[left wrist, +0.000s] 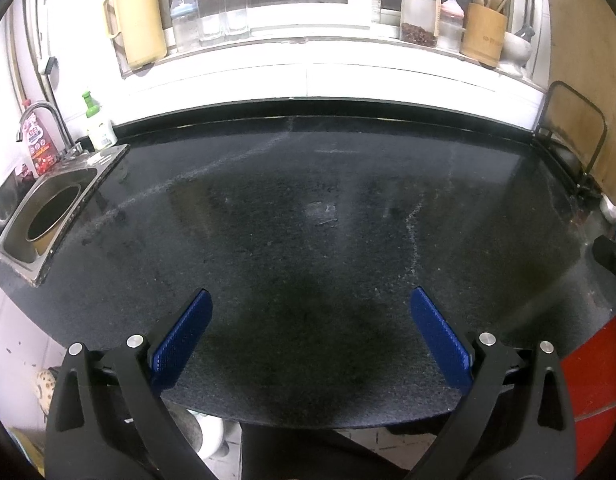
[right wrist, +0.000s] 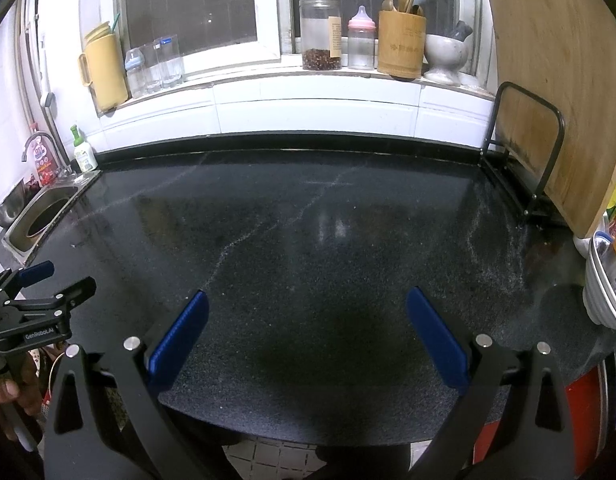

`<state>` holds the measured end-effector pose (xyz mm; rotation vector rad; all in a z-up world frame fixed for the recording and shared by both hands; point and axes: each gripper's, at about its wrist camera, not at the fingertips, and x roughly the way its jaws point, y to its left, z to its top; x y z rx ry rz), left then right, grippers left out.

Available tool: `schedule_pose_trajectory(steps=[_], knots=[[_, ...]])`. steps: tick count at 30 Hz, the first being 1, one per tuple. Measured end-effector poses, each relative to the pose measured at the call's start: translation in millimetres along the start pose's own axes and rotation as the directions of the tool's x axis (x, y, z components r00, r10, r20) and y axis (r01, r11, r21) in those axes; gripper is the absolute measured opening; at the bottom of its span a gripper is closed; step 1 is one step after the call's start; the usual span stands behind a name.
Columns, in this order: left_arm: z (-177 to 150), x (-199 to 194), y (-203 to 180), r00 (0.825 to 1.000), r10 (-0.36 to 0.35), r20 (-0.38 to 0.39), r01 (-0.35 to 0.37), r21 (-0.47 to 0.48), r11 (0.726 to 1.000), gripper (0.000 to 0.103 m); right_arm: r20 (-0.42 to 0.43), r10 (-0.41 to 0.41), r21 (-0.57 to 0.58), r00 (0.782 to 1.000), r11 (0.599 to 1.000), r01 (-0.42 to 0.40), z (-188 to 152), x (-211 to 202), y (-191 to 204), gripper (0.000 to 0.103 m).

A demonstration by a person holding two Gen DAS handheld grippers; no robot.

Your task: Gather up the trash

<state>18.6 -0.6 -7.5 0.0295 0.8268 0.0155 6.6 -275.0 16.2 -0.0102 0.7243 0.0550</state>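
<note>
My left gripper (left wrist: pixel 309 300) is open and empty, its blue pads wide apart above the near edge of the black stone counter (left wrist: pixel 308 208). My right gripper (right wrist: pixel 308 300) is open and empty too, over the same counter (right wrist: pixel 308 220). The left gripper also shows at the left edge of the right wrist view (right wrist: pixel 64 280), held by a hand. No piece of trash shows on the counter in either view.
A steel sink (left wrist: pixel 52 208) with a tap is at the left end. A wooden cutting board (right wrist: pixel 555 92) leans in a black rack at the right. Jars, bottles, a yellow jug (left wrist: pixel 140 20) and a utensil holder (right wrist: pixel 401 42) stand on the windowsill. White bowls (right wrist: pixel 603 280) sit at the right edge.
</note>
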Motion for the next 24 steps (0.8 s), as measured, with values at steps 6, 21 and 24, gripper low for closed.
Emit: schedule_pose_trajectory(steps=[6, 21, 24], knots=[[1.3, -0.4, -0.3, 1.000, 0.007, 0.003, -0.007, 0.003, 1.000, 0.096, 0.000, 0.001, -0.004, 1.000, 1.000, -0.001, 1.1, 0.4, 0.2, 0.096], [6.6, 7.7, 5.0, 1.000, 0.003, -0.008, -0.003, 0.008, 1.000, 0.096, -0.019, 0.002, -0.008, 1.000, 1.000, -0.002, 6.9, 14.3, -4.8, 0.096], [11.3, 19.2, 9.7, 0.999, -0.026, -0.019, 0.027, 0.018, 0.999, 0.096, -0.027, 0.008, -0.012, 1.000, 1.000, -0.009, 9.0, 23.5, -9.6, 0.096]])
